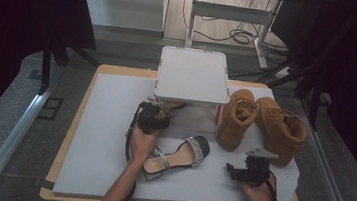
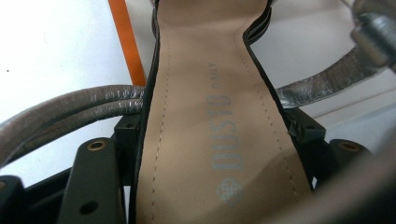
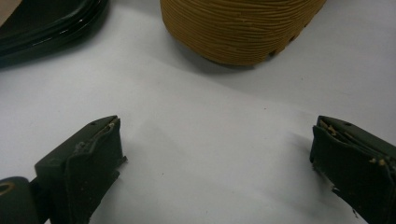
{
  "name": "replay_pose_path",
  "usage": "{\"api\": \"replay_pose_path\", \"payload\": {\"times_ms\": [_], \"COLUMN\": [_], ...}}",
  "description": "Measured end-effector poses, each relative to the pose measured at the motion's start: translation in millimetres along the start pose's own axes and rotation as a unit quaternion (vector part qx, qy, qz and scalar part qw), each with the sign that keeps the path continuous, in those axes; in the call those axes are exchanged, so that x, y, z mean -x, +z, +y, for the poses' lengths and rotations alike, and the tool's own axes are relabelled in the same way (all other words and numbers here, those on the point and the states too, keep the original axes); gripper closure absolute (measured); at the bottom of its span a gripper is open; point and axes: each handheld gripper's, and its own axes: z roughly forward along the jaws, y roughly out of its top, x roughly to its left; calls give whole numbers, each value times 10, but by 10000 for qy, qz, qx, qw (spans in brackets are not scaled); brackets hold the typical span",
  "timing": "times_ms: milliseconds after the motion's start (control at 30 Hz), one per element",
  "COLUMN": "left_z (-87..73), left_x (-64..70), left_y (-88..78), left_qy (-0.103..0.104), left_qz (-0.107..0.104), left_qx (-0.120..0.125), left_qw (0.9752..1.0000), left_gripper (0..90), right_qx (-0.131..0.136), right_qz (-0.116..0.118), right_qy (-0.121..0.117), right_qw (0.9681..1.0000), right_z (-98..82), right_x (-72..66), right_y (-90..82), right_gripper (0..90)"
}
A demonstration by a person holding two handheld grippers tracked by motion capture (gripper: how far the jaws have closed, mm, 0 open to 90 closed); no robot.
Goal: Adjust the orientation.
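Gripping one sandal (image 2: 205, 121) across its insole, the left gripper (image 1: 154, 114) holds it by the rack (image 1: 194, 74) near the table's (image 1: 103, 123) far edge. Light and stiff-soled with floppy straps, so grip the sole. Right gripper (image 1: 251, 169) rests open, empty.

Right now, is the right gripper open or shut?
Open. The right gripper has its jaws wide apart over bare white table, nothing between them.
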Motion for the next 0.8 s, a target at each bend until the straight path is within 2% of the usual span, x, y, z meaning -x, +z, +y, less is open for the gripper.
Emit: {"api": "replay_pose_path", "payload": {"times_ms": [367,633,800], "left_z": [51,77,78], "left_x": [-9,26,24], "left_y": [78,143,148], "left_qy": [-35,75,71], "left_qz": [90,31,3], "left_qx": [-109,-280,-291], "left_qw": [9999,9996,9996], "left_gripper": [387,386,383], "right_qx": [0,2,1], "right_qz": [1,3,2], "right_qy": [2,0,-1], "right_qw": [10000,10000,10000], "right_z": [0,0,0], "right_x": [0,0,0], "right_y": [0,0,0], "right_gripper": [23,23,23]}}
